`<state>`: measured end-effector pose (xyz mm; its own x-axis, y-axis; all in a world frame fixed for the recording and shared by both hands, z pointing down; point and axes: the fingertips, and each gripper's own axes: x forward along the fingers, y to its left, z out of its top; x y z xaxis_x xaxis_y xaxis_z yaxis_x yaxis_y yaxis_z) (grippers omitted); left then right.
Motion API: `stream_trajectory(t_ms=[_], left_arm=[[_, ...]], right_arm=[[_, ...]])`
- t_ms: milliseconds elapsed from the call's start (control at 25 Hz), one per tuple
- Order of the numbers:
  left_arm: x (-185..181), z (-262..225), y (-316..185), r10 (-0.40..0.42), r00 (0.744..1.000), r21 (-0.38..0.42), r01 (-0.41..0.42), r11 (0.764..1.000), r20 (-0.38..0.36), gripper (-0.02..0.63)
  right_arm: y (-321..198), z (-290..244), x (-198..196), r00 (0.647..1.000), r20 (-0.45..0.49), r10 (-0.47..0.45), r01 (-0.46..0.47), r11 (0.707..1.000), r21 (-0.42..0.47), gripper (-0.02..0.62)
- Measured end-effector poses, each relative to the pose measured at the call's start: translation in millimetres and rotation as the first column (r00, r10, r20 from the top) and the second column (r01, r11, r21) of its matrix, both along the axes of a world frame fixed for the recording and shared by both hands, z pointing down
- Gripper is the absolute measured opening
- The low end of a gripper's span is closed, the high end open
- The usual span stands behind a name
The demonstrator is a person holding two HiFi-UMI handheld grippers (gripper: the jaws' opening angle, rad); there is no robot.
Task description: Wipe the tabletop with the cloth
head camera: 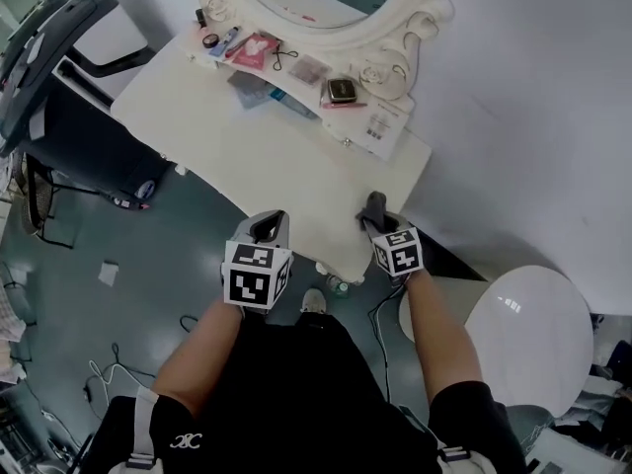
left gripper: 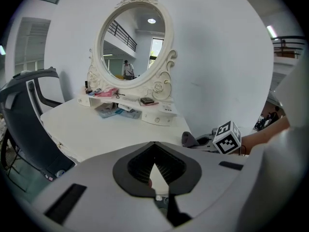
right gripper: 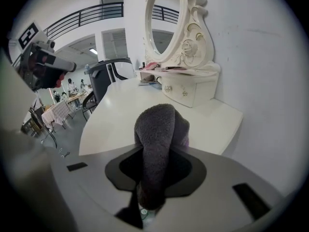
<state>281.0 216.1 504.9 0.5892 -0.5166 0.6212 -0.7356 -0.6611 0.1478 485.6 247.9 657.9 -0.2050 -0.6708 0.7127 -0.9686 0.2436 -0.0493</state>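
Up on the little shelf under the mirror sit a pink packet and a dark square case, among smaller bits too tiny to name. Now the cloth: dark grey, fluffy, bunched into a thick fold, clamped tight in the right gripper at the near edge of the white tabletop. The left gripper hangs beside it, its jaws pressed together on nothing

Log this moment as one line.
left hand-held gripper: shut, empty | right hand-held gripper: shut on grey cloth | cloth position: front edge of tabletop
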Motion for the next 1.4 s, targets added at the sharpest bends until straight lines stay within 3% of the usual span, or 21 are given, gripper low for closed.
stream_trajectory(t_ms=[400, 680, 1000, 1200, 1400], left_arm=[[-66, -1, -26, 0.176, 0.983, -0.004, -0.176, 0.984, -0.055, 0.0], [-110, 12, -29, 0.228, 0.971, -0.045, -0.231, 0.972, -0.072, 0.0], [-133, 13, -32, 0.219, 0.972, -0.05, -0.224, 0.973, -0.085, 0.0], [-142, 30, -41, 0.181, 0.982, -0.089, -0.186, 0.979, -0.054, 0.0], [-133, 33, -63, 0.161, 0.987, -0.075, -0.162, 0.984, -0.014, 0.0]], right_arm=[[57, 0, -76, 0.97, -0.005, 0.242, -0.242, 0.969, -0.04, 0.092], [48, 3, -135, 0.957, -0.002, 0.291, -0.291, 0.955, -0.055, 0.094], [43, 5, -119, 0.931, 0.013, 0.365, -0.363, 0.929, -0.073, 0.094], [14, 3, -83, 0.906, 0.022, 0.422, -0.419, 0.905, -0.079, 0.095], [-27, 2, -36, 0.892, 0.031, 0.45, -0.448, 0.892, -0.054, 0.095]])
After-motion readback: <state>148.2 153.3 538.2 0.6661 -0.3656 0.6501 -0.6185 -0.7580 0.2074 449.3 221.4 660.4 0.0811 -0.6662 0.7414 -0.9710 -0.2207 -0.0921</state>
